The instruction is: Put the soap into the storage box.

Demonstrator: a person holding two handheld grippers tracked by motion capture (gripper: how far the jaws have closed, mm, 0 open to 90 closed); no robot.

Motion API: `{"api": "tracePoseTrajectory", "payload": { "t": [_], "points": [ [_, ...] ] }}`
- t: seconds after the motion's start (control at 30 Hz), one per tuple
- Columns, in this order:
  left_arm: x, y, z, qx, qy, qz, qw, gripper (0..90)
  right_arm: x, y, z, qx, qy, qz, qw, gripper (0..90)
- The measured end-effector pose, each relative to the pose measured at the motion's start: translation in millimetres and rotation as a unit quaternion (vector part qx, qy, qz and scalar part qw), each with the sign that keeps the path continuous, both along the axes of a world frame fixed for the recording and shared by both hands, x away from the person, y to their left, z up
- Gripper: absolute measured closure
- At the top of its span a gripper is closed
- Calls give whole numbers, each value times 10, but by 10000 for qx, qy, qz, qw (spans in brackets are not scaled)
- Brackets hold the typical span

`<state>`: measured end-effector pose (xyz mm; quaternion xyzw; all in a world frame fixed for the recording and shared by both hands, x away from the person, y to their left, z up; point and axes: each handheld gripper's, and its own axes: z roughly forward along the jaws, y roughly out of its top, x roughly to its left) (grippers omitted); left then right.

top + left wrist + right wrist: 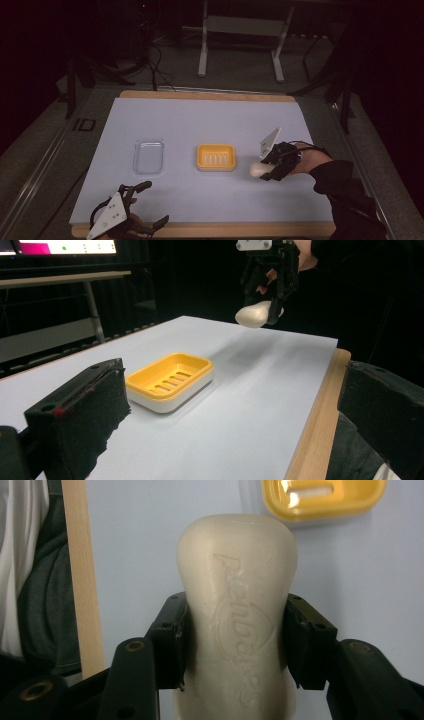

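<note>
High view showed the pale, cream-coloured bar of soap (257,169) lifted off the light blue counter (210,120), clamped in the right claw (268,167) just to the right of the yellow plastic soap dish (216,157). The pick-up looked done; what was left, by my judgement, was carrying the bar over the dish and setting it in the slotted tray, which lay empty. A clear plastic lid or tray (148,156) sat further left, untouched. In the right gripper view the black jaws pressed on both long sides of the bar, embossed lettering facing the camera, the dish ahead. The right hand reached in from the right, its claw aimed leftward and slightly down. The left claw (154,204) rested near the counter's near edge, jaws spread wide, holding nothing.
</note>
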<state>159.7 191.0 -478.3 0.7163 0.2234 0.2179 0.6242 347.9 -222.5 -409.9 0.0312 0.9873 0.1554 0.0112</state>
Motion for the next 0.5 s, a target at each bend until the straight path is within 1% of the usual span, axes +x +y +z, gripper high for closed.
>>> {"api": "tracePoseTrajectory", "payload": {
  "t": [0.13, 0.17, 0.2, 0.27, 0.37, 0.5],
  "points": [
    [1, -1, 0, 7, -1, -15, 10000, 1, 3, 80, 30, 41, -5, 170, 9998, 495],
    [0, -2, 0, 8, -5, -13, 10000, 1, 6, 101, 38, 44, 28, 214, 9998, 495],
    [-1, -2, 0, 12, -2, -15, 10000, 1, 8, 123, 44, 44, -3, 270, 9996, 496],
    [-2, -3, 0, 16, -3, -15, 10000, 1, 20, 166, 56, 51, 40, 303, 9995, 496],
    [-3, 0, 1, 9, -5, -19, 10000, 1, 32, 232, 72, 21, 41, 374, 9993, 495],
    [-7, 2, 2, 9, -11, -25, 10000, 1, 40, 299, 97, 64, 30, 491, 9988, 495]
  ]
}}
